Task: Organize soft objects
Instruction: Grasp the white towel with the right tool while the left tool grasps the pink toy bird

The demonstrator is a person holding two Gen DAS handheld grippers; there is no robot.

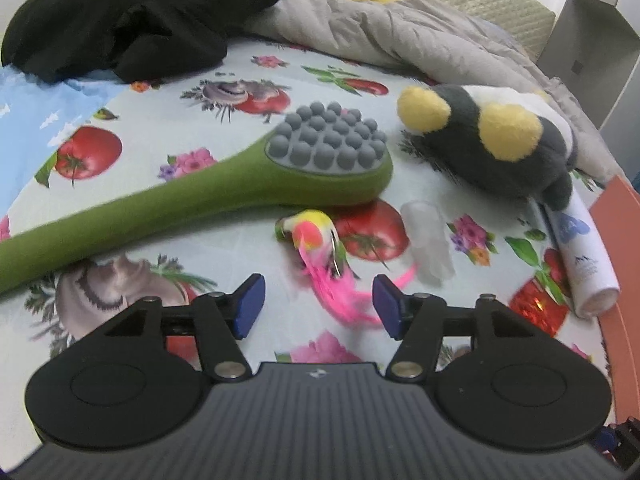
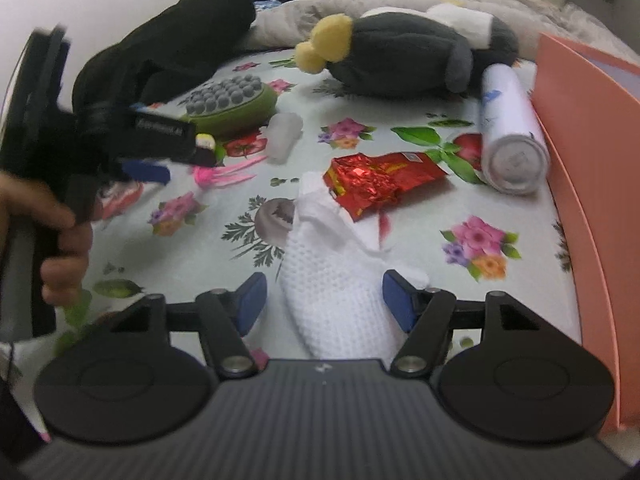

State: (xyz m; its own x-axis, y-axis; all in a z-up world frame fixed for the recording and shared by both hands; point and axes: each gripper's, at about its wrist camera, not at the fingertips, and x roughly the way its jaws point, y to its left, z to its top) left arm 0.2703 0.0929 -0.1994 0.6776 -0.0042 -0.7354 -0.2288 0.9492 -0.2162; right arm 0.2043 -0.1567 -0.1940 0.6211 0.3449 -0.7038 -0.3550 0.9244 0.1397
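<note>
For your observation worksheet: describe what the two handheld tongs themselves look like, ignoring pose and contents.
Both match. The left tongs and right tongs each have a dark grey ribbed body with a small pale logo, two round black discs at the sides, black linkage arms with silver pivot pins, and flat blue pads on the fingertips. The right view shows a bare hand gripping the left tool's black handle.
</note>
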